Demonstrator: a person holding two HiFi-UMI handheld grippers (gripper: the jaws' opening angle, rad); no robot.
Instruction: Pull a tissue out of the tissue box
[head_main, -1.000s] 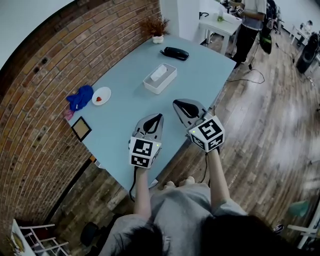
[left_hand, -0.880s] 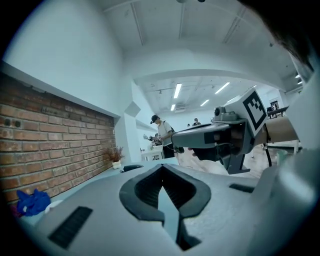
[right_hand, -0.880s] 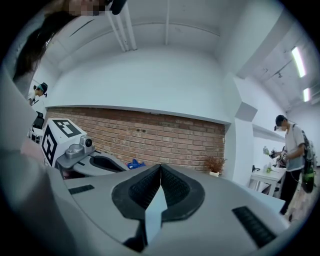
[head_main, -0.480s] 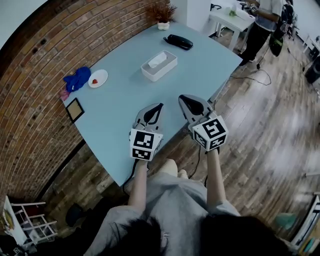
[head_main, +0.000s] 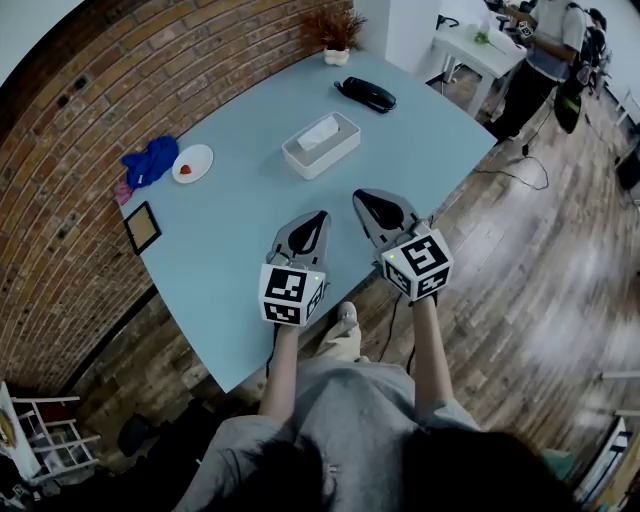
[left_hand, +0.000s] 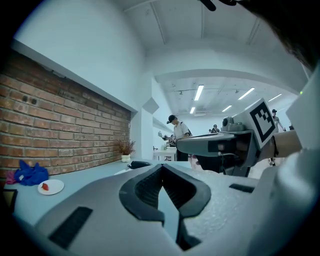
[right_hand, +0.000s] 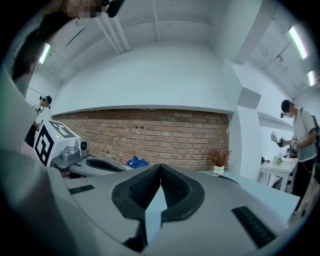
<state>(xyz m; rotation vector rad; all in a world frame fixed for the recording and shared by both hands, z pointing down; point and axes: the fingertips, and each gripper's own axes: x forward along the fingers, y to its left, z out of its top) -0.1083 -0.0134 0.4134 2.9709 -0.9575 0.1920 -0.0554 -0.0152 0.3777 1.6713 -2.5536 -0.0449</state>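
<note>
The white tissue box (head_main: 320, 150) stands in the middle of the light blue table (head_main: 240, 210), with a white tissue (head_main: 318, 131) sticking out of its top. Both grippers hover over the table's near edge, well short of the box. My left gripper (head_main: 322, 215) is shut and holds nothing; in its own view the jaws (left_hand: 161, 166) meet at the tips. My right gripper (head_main: 360, 196) sits just right of it, also shut and empty (right_hand: 160, 166). The box shows in neither gripper view.
A black phone (head_main: 365, 94) and a potted plant (head_main: 335, 40) are at the table's far end. A white plate (head_main: 192, 162), a blue cloth (head_main: 150, 160) and a small picture frame (head_main: 142, 227) lie along the brick-wall side. A person (head_main: 555, 45) stands by a white desk (head_main: 470, 45).
Both grippers have moved a little forward over the table's edge toward the box and sunk slightly. Both jaws stay shut.
</note>
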